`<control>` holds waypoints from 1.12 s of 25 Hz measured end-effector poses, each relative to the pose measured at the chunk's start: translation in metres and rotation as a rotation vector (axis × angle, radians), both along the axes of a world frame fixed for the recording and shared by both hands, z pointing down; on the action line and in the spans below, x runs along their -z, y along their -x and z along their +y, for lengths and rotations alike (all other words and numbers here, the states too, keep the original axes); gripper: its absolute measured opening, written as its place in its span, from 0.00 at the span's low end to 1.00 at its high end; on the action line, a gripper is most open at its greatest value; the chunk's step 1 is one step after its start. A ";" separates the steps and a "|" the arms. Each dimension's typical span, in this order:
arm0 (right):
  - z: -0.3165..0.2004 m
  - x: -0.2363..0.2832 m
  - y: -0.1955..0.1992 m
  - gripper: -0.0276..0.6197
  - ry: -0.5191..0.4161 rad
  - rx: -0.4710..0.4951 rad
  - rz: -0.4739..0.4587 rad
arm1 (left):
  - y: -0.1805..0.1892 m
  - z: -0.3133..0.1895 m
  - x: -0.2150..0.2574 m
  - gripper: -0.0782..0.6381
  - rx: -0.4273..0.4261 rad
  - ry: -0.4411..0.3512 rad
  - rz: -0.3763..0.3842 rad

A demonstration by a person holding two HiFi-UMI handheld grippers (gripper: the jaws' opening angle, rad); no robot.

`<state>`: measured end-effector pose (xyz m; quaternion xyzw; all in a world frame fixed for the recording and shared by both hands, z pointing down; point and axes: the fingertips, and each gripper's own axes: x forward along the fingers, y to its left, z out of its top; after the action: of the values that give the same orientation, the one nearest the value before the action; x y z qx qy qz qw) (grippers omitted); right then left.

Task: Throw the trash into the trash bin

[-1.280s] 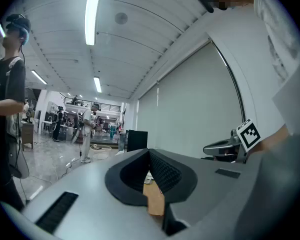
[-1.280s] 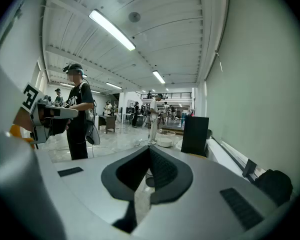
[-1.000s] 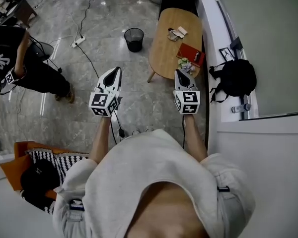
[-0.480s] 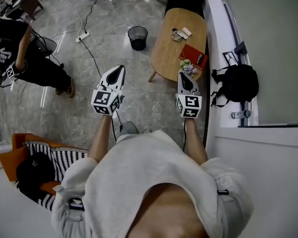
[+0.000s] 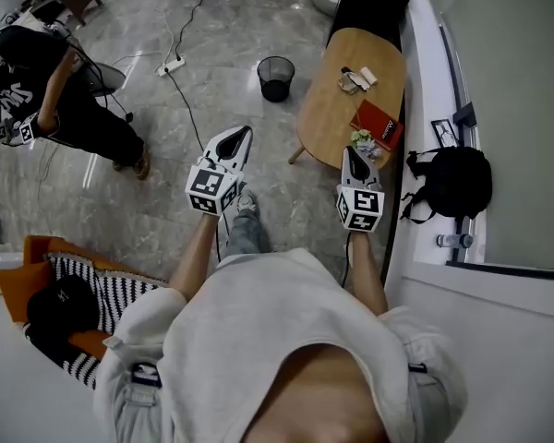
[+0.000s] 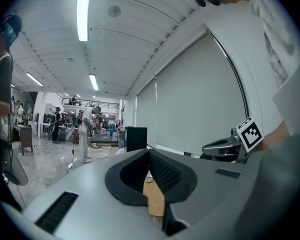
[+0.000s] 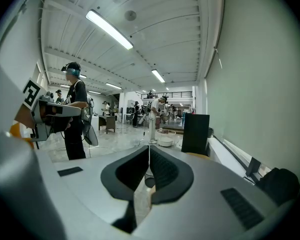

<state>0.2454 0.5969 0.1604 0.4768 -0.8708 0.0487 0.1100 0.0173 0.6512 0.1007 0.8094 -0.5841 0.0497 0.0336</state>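
1. Holding nothing: left gripper (image 5: 239,136), jaws pressed together, raised over the floor and pointing ahead.
2. Right gripper (image 5: 353,153): jaws likewise together and empty, its tip over the near end of the wooden table (image 5: 331,118).
3. Trash (judged): a crumpled pale wad (image 5: 363,140) lying on the table's near end, just beside a red book (image 5: 379,125). More small wrapper-like bits (image 5: 355,79) lie toward the far end; what they are cannot be told.
4. Trash bin (image 5: 276,77): black mesh, upright on the floor left of the table's far end, well apart from the wad.
5. Also present: black backpack (image 5: 458,181) on the ledge at right, and a power strip (image 5: 173,65) with its cable trailing across the floor.
6. Stage (judged): approach only, nothing picked up yet.
7. Hazards (judged):
   - jaws that meet the wad without first opening would push it off the table edge;
   - a careless pinch may catch the book too;
   - the light wad could miss the bin's narrow mouth if dropped from a height;
   - the floor cable may snag a foot.
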 end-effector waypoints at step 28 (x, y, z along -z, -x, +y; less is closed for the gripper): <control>-0.241 0.003 0.204 0.09 0.022 -0.035 0.095 | 0.235 -0.230 -0.008 0.13 0.020 0.003 0.066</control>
<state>0.0409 0.3561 0.1569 0.4926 -0.8554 0.0373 0.1557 -0.2180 0.4210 0.1084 0.8048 -0.5906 0.0232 0.0546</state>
